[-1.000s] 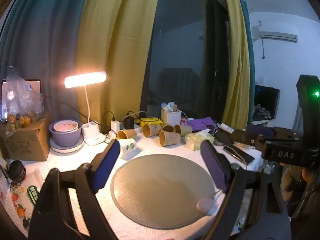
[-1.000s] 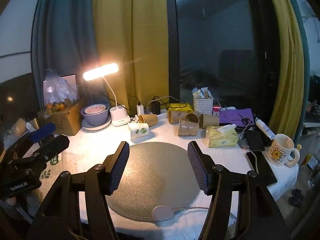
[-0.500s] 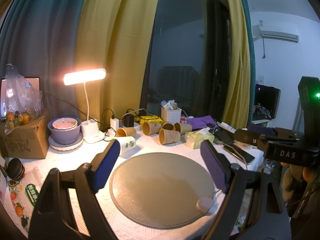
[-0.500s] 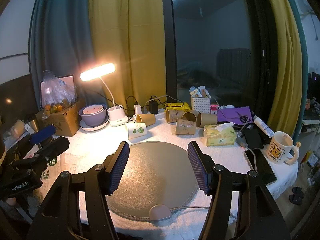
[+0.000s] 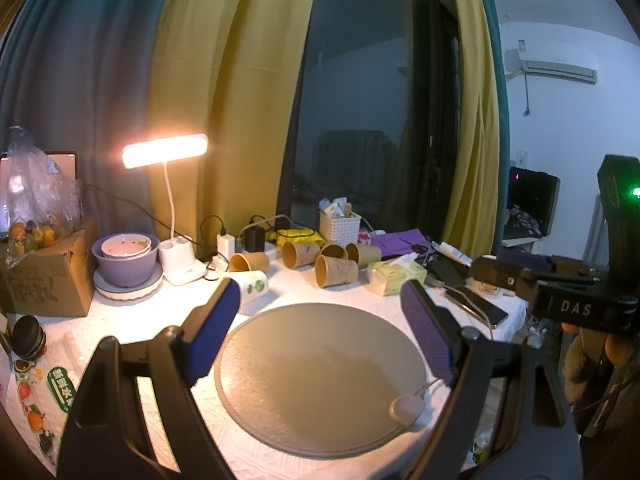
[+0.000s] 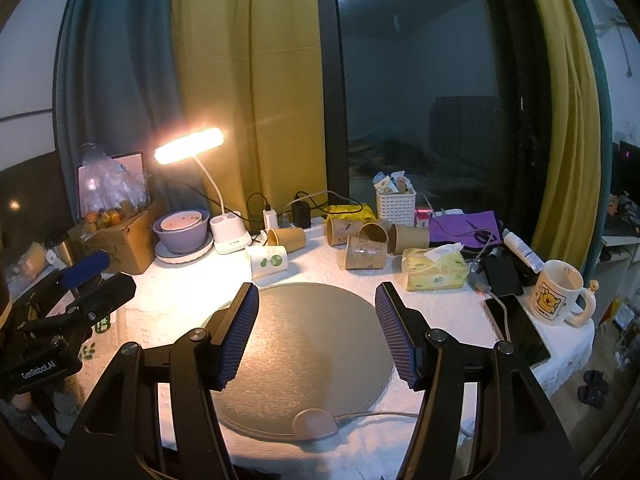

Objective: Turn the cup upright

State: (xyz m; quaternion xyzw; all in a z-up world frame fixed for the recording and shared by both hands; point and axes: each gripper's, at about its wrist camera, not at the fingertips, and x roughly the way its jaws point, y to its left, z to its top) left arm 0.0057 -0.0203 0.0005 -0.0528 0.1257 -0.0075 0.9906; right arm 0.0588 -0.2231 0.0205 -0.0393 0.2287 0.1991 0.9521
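Right wrist view | white paper cup (image 6: 267,261) seen lying on its side at 11 o'clock beyond mat (image 6: 316,320) | right gripper (image 6: 316,334) and left gripper (image 5: 320,330) held wide, empty | cup judged light, crushable; grasp advised mid-wall.

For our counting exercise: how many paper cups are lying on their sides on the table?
5. The white leaf-print cup lies nearest the round mat; a brown cup lies behind it; three more brown cups cluster before the white basket. Others may be hidden.
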